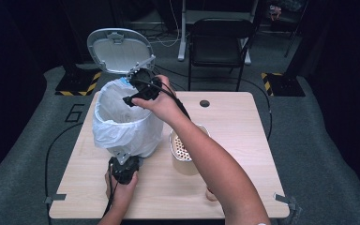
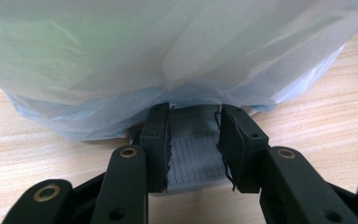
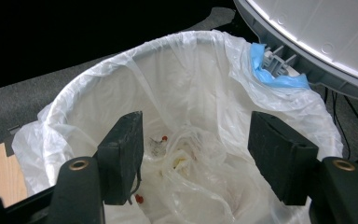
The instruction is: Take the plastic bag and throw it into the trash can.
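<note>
I have the bin (image 1: 126, 126) standing at the left of the table (image 1: 243, 140), lined with a white bag (image 3: 191, 93) whose skirt hangs down over the outside. Its lid (image 1: 119, 49) is tipped up and back on the far side, so the mouth is open straight upward.

My left gripper (image 1: 123, 169) sits low at the near foot of the bin. In the left gripper view its jaws stand either side of the ribbed grey pedal (image 2: 193, 156), close against its edges; I judge them clamped on it, holding it down, which would explain the raised lid.

My right gripper (image 3: 193, 158) hangs directly above the open mouth, toward the far rim, with its jaws well apart and nothing between them. Looking along them, I see down into the bag: crumpled scraps (image 3: 177, 161) and a few small red bits lie at the bottom, straight below the jaws.

That vertical line is what matters: bin below, right gripper above and empty. The beige perforated holder (image 1: 183, 152) stands just right of the bin, under my right forearm, so the right hand is the nearer one to it. I'd pull back toward me and rightward to reach it.
</note>
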